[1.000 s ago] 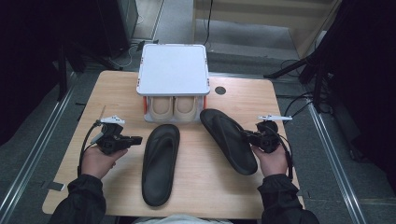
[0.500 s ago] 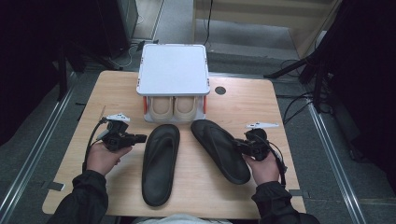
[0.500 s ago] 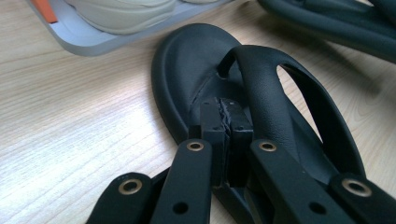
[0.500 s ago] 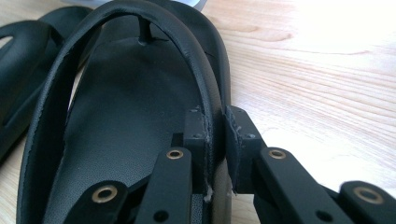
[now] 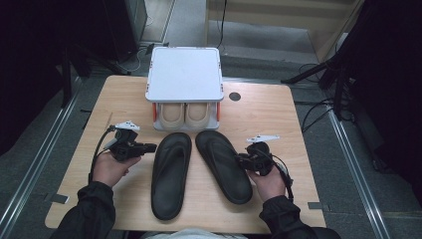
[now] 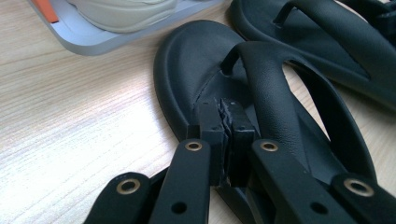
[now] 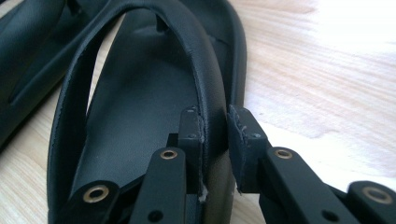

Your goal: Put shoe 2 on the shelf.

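Lying side by side on the pale wooden table (image 5: pixel 278 114): two black rubber thong sandals, toes pointing toward the grey-lidded plastic shoe box (image 5: pixel 185 74) holding a pair of beige shoes (image 5: pixel 186 113) at the far side. Sitting straight, the left-hand black sandal (image 5: pixel 170 172); angling outward at the heel, the right-hand black sandal (image 5: pixel 224 164), its heel nearing the table's near right area with bare wood beyond it. Clamping on the outer strap of that angled sandal, the right gripper (image 5: pixel 247 160), jaws pressed against either side of the strap (image 7: pixel 205 93) in the right gripper view. Hovering just beside the outer edge of the straight sandal, the left gripper (image 5: pixel 150 147), jaws closed together on nothing, tips over the sole's rim (image 6: pixel 177 84) in the left gripper view. Remaining open: wide bare wood left of the left hand (image 5: pixel 110 168) and along the table's right edge.
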